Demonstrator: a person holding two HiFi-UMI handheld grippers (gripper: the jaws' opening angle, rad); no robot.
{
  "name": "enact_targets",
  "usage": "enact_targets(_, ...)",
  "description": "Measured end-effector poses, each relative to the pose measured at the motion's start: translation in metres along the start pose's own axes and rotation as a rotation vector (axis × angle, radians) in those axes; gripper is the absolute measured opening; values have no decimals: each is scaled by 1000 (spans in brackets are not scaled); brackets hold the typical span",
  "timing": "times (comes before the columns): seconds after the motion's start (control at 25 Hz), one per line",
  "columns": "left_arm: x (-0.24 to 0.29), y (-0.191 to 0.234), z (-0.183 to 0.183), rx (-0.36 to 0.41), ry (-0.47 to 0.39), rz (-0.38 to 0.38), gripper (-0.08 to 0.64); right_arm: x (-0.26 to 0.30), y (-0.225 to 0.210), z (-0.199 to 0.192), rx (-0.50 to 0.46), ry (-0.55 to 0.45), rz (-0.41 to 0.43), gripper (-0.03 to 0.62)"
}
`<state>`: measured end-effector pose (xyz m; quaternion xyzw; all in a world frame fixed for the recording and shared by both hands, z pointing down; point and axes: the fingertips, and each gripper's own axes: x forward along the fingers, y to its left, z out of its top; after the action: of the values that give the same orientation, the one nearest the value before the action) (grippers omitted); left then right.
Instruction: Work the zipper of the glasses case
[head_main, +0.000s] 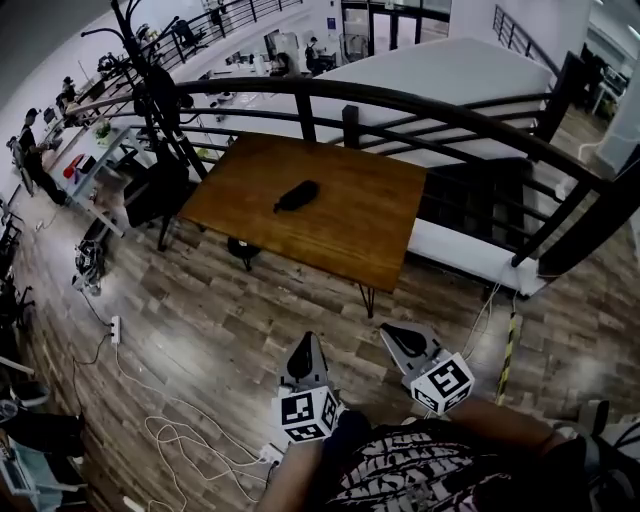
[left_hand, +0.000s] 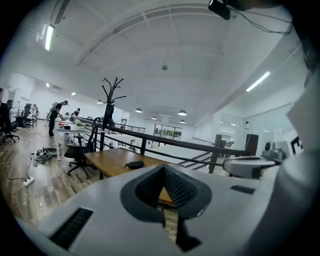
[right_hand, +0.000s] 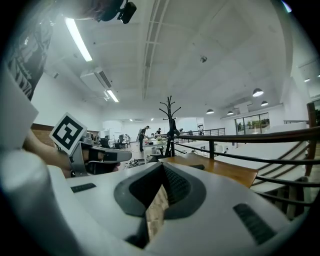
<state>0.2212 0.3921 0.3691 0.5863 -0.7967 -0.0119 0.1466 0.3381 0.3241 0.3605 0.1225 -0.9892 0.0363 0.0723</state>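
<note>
While one black oval glasses case (head_main: 297, 195) lies on the brown wooden table (head_main: 350, 240), grey left gripper (head_main: 305, 343) and right gripper (head_main: 393, 331) short of it, both closed, empty.

Glasses case (head_main: 296, 196) on table (head_main: 372, 225)

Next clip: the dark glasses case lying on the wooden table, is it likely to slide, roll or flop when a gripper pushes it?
The glasses case lies low and elongated, so it probably slides or pivots rather than tips. The table looks smooth and nothing braces the case, so it likely skids easily. Stiff or soft cannot be told from here.
</note>
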Motion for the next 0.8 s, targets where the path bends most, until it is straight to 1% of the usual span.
enact_targets(0.2, 14, 57, 19, -19, -4, -22, 5, 56, 20, 10, -11, 19, -15, -5)
enact_targets(0.32, 18, 95, 24, -40, -5, -22, 5, 89, 36, 13, -10, 30, -20, -5)
enact_targets(0.44, 23, 127, 32, -67, -17, -15, 5, 117, 49, 18, -27, 41, -8, -5)
enact_targets(0.64, 25, 156, 37, -96, -35, -8, 5, 142, 56, 27, -43, 44, -15, -5)
enact_targets(0.8, 31, 167, 32, -103, -22, -11, 5, 158, 59, 23, -41, 57, -9, -5)
